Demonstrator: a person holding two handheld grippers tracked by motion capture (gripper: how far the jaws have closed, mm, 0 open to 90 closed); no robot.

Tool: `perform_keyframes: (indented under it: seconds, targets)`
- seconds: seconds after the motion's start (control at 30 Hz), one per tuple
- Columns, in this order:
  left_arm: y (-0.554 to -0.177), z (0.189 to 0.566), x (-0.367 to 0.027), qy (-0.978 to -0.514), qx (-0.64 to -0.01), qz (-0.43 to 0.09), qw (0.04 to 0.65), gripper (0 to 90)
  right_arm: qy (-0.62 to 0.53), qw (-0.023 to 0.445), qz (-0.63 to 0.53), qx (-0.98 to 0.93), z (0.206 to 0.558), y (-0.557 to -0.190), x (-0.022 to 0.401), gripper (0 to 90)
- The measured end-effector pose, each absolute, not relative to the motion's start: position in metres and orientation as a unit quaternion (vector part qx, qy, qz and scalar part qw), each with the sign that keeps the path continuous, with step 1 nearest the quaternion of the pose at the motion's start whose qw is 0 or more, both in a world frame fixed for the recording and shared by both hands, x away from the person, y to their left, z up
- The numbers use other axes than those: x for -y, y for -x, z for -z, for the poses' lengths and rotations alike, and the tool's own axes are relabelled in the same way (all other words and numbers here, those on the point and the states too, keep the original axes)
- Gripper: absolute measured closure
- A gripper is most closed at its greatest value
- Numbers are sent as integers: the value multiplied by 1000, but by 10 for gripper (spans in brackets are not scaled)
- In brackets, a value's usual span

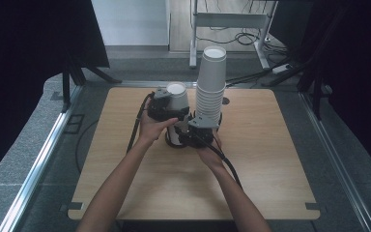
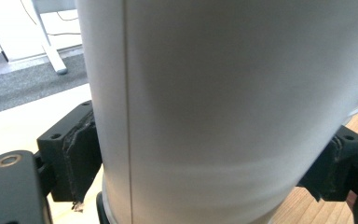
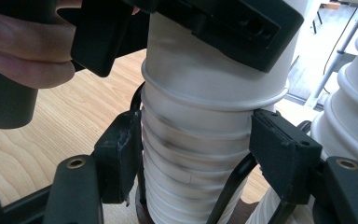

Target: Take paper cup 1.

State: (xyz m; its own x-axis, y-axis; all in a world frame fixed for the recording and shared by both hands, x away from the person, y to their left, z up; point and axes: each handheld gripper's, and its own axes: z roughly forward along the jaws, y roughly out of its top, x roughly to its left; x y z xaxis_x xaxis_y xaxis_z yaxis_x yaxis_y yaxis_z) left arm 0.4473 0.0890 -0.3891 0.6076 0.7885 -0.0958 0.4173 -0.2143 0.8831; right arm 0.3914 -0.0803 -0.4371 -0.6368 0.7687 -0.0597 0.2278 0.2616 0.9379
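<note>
A short stack of upturned white paper cups (image 1: pixel 175 136) stands at the middle of the wooden table (image 1: pixel 270 159). My left gripper (image 1: pixel 170 110) is shut on its top cup (image 1: pixel 177 94), with the pads (image 2: pixel 81 154) pressing both sides of the cup wall (image 2: pixel 214 93). The top cup (image 3: pixel 205 70) sits slightly raised over the cups below (image 3: pixel 186 154). My right gripper (image 3: pixel 196 154) is shut on those lower cups, just under the top cup's rim. A tall stack of the same cups (image 1: pixel 210 82) stands right beside it, on the right.
A person's forearms reach in from the table's front edge. Behind the table are a white desk frame (image 1: pixel 232 21) and cables on the grey floor. Black curtains hang at both sides, with metal rails (image 1: pixel 38 159) along the floor.
</note>
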Motion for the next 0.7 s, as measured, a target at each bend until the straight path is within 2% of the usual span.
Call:
perform_keyframes:
  seconds: [0.7]
  targets:
    - [-437, 323, -111, -693, -395, -216, 563, 135, -325, 265, -503, -756, 437, -389, 81, 345]
